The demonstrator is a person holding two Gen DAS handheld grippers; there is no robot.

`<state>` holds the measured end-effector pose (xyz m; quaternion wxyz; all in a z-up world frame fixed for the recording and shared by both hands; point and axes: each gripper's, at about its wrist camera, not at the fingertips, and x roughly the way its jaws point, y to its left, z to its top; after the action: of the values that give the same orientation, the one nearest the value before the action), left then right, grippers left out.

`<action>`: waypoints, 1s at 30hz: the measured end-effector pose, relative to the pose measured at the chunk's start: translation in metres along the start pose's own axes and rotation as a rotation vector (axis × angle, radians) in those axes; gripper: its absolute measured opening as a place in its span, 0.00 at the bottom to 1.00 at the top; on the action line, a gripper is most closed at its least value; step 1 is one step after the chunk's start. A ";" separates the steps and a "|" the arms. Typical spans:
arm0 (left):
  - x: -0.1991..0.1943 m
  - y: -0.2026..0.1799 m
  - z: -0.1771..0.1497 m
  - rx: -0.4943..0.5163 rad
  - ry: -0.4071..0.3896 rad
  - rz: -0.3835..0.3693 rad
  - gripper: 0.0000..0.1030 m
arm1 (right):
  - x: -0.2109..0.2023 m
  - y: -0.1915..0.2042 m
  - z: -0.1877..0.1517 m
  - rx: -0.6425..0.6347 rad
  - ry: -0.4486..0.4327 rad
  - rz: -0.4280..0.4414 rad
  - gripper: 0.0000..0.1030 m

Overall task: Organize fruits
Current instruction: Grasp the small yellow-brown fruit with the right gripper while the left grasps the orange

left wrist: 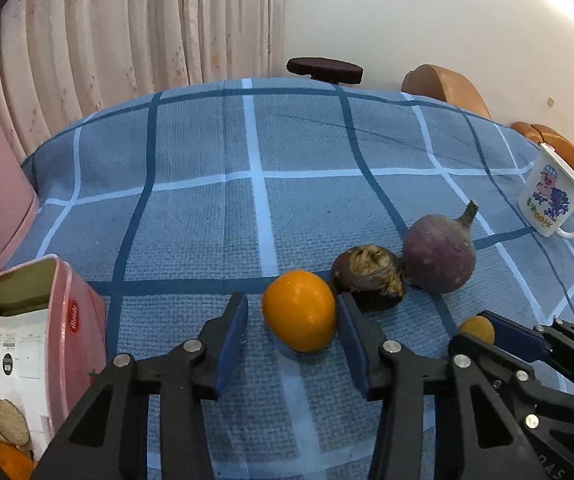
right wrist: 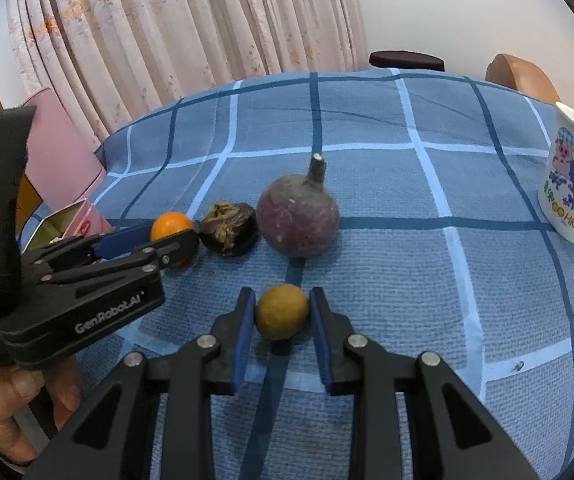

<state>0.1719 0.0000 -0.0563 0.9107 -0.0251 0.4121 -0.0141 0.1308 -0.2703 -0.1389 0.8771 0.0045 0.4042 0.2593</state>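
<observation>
The left gripper (right wrist: 169,240), seen to the left of the right gripper's jaws, bears "GenRobot.AI" on its black body. Far right of the jaws, a white mug (right wrist: 571,184) reads "HK". The pink tin's (left wrist: 73,332) red oval label is too small to read.

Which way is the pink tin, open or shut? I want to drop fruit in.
Open. The pink tin shows no lid in the left wrist view; its inside is visible, holding a white packet and a round biscuit.
</observation>
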 end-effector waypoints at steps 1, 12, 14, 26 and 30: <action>0.001 0.000 0.000 -0.005 0.004 -0.006 0.46 | 0.000 0.000 0.000 -0.002 0.001 0.000 0.30; 0.005 -0.001 0.003 -0.014 0.013 -0.031 0.46 | 0.005 0.001 -0.002 -0.009 0.012 -0.004 0.30; 0.007 -0.002 0.004 -0.011 0.019 -0.033 0.43 | 0.005 0.002 -0.002 -0.012 0.012 -0.006 0.30; -0.005 -0.002 -0.004 -0.008 -0.010 -0.074 0.36 | 0.001 0.004 -0.003 -0.021 -0.008 0.009 0.30; -0.012 -0.002 -0.008 -0.005 -0.027 -0.075 0.36 | -0.001 0.007 -0.003 -0.030 -0.011 0.007 0.30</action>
<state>0.1579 -0.0020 -0.0525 0.9150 -0.0429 0.3983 -0.0468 0.1256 -0.2651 -0.1386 0.8784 -0.0059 0.3953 0.2687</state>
